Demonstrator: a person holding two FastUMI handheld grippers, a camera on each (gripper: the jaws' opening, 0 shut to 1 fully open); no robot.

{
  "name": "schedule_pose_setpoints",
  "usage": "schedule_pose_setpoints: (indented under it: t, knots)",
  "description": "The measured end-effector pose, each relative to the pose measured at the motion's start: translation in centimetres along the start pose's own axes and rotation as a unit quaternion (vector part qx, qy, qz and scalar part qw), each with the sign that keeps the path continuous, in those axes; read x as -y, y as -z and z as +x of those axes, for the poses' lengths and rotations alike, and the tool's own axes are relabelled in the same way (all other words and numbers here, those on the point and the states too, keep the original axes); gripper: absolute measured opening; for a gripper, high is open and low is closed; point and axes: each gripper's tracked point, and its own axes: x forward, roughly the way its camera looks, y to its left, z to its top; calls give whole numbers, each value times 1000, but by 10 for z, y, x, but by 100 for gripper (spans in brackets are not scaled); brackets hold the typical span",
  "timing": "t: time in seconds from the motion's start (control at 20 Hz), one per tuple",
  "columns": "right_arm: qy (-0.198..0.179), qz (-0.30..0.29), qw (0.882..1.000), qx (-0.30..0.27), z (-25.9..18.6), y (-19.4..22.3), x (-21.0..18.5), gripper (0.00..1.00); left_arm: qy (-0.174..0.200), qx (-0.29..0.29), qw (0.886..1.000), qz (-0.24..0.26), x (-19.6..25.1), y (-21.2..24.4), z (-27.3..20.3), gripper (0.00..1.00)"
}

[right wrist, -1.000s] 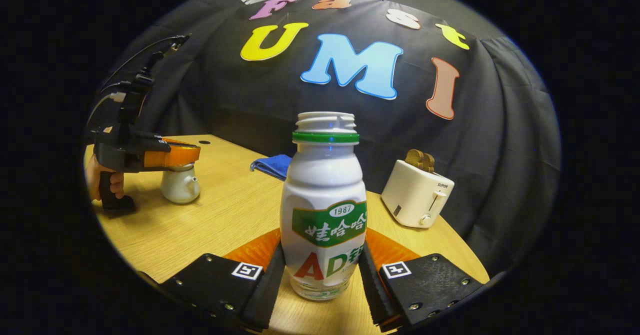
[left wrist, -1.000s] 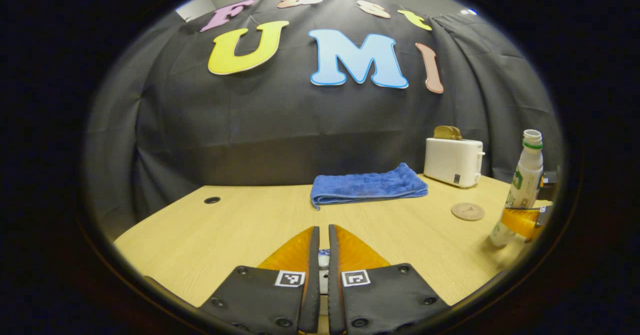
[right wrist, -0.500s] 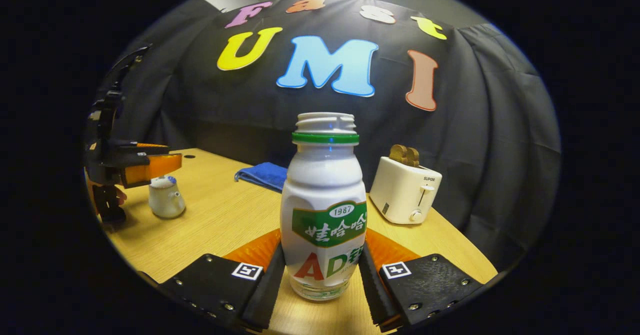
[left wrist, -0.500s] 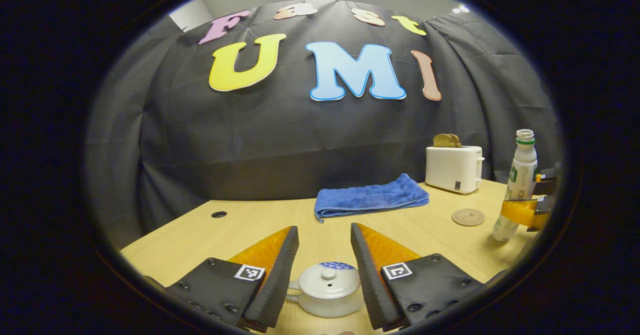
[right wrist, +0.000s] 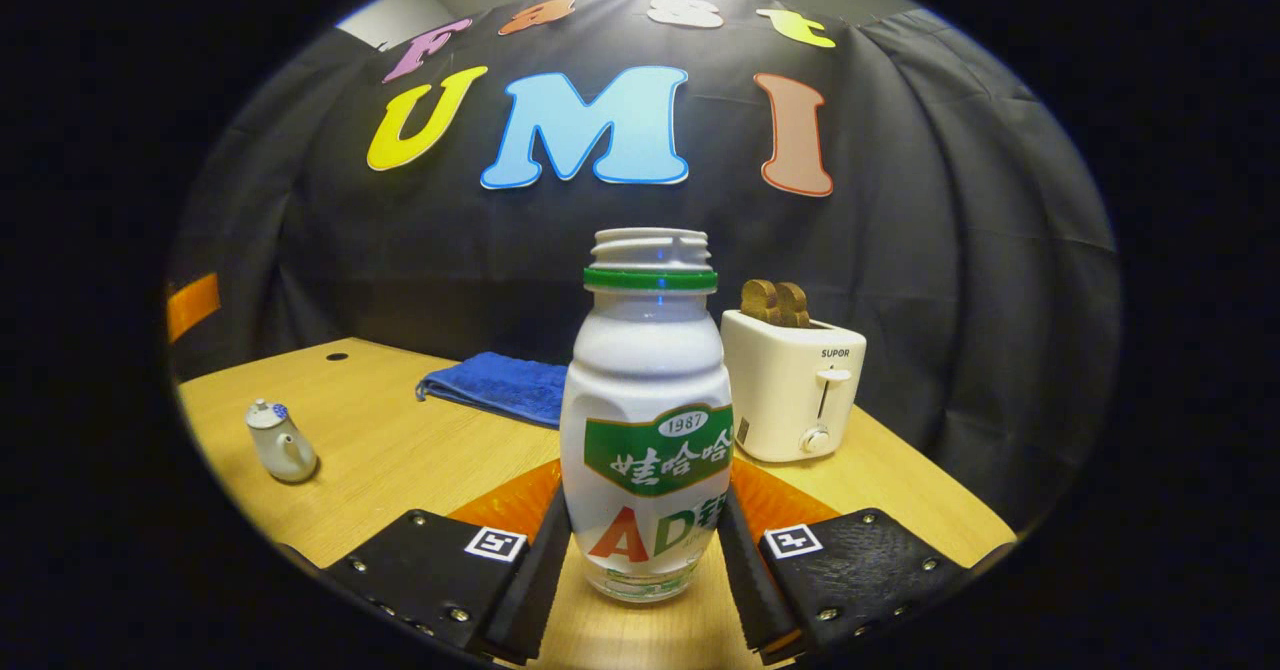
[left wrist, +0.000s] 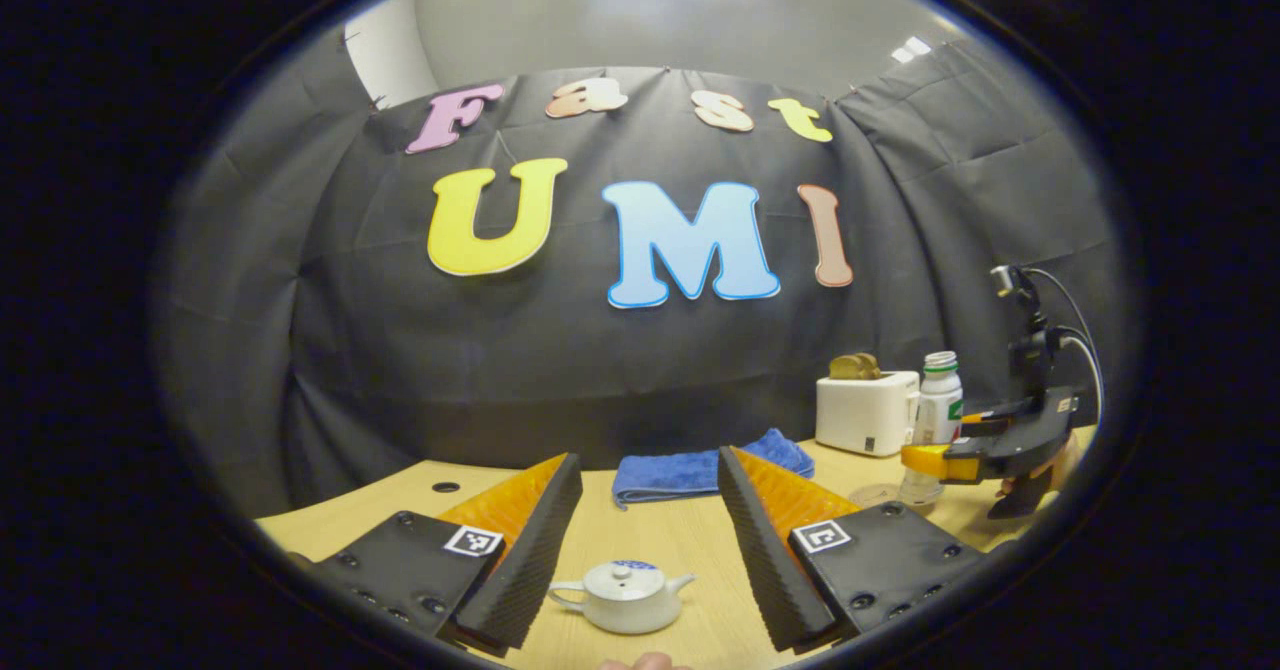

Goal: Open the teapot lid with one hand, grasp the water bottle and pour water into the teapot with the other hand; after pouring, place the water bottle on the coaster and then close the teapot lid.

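The small white teapot [left wrist: 620,595] stands on the wooden table with its lid [left wrist: 622,578] on, below and between the fingers of my left gripper [left wrist: 648,462], which hangs open above it and apart from it. The teapot [right wrist: 280,442] is also at far left in the right gripper view. The uncapped white water bottle [right wrist: 645,420] stands upright with my right gripper [right wrist: 643,510] shut on its lower body. In the left gripper view the bottle [left wrist: 938,400] and right gripper [left wrist: 945,455] are at far right, next to the round coaster [left wrist: 872,495].
A folded blue towel [left wrist: 700,470] lies at the back of the table, with a white toaster [right wrist: 795,390] holding bread to its right. A cable hole [right wrist: 337,357] sits in the table [right wrist: 430,460] at back left. A hand [left wrist: 1040,475] holds the right gripper.
My left gripper went from shut over the teapot lid to open, then rose and drew back; the lid stays on the pot. The right gripper keeps hold of the bottle and has turned somewhat.
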Motion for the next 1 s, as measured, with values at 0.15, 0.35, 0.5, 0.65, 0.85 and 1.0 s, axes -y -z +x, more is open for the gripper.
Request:
schedule_pose_setpoints:
  t: [0.15,0.35,0.5,0.65,0.85,1.0]
  knots:
    - [7,15,1000,-1,28,-2,2,72,-9,-4,1000,-27,-19,-1,-3,95]
    - [7,53,998,-25,59,11,6,72,-34,-1,998,-58,-51,-2,-8,95]
    - [8,35,999,-29,63,13,4,72,-48,-3,997,-56,-62,2,-10,95]
    - [9,32,999,-29,67,12,2,71,-44,-8,997,-55,-58,6,-6,95]
    - [13,34,999,-33,68,16,4,71,-42,-13,998,-49,-55,10,-6,95]
    - [9,42,999,-33,66,16,2,74,-40,-11,998,-53,-53,8,-6,95]
